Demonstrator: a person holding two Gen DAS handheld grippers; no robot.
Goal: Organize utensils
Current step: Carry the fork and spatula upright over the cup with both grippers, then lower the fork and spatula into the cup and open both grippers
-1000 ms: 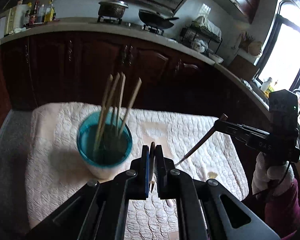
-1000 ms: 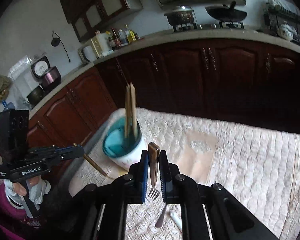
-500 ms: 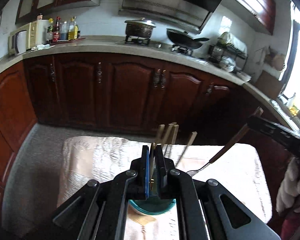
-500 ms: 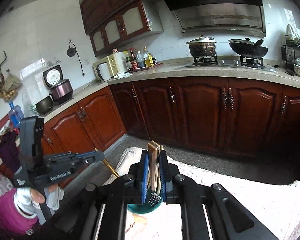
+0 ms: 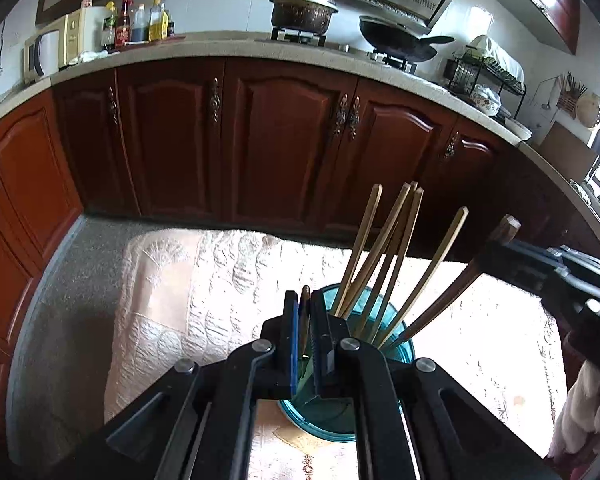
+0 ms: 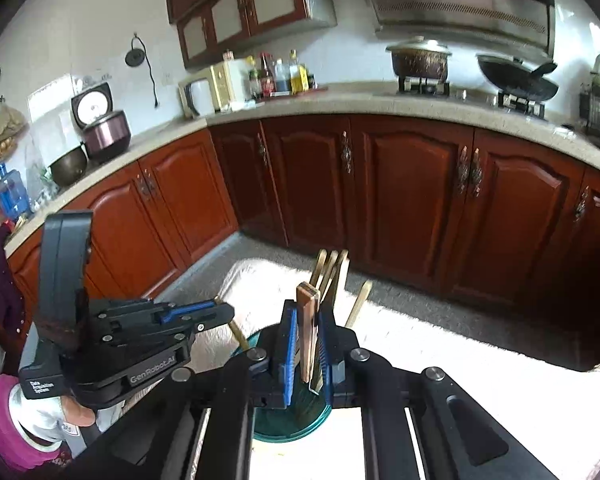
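Observation:
A teal cup point(image 5: 396, 354) stands on a quilted cloth and holds several wooden chopsticks point(image 5: 384, 248). My left gripper point(image 5: 305, 332) is shut on a thin brown-handled utensil point(image 5: 304, 312) right above the cup's near rim. My right gripper point(image 6: 308, 340) is shut on a fork with a flat wooden handle point(image 6: 307, 320), its tines lowered into the cup point(image 6: 292, 424). In the left wrist view the fork's handle point(image 5: 460, 280) slants into the cup from the right gripper's fingers point(image 5: 540, 268). The left gripper's fingers point(image 6: 196, 316) show in the right wrist view, beside the cup.
The quilted cloth point(image 5: 172, 300) covers a small table. Dark red kitchen cabinets point(image 5: 284, 140) and a countertop with a pot point(image 5: 300, 10) and wok point(image 5: 396, 44) run behind. Grey floor point(image 5: 48, 320) lies to the left.
Both grippers have closed in over the cup. The fork in my right gripper has gone down with its tines into the cup. My left utensil now hangs at the cup's rim.

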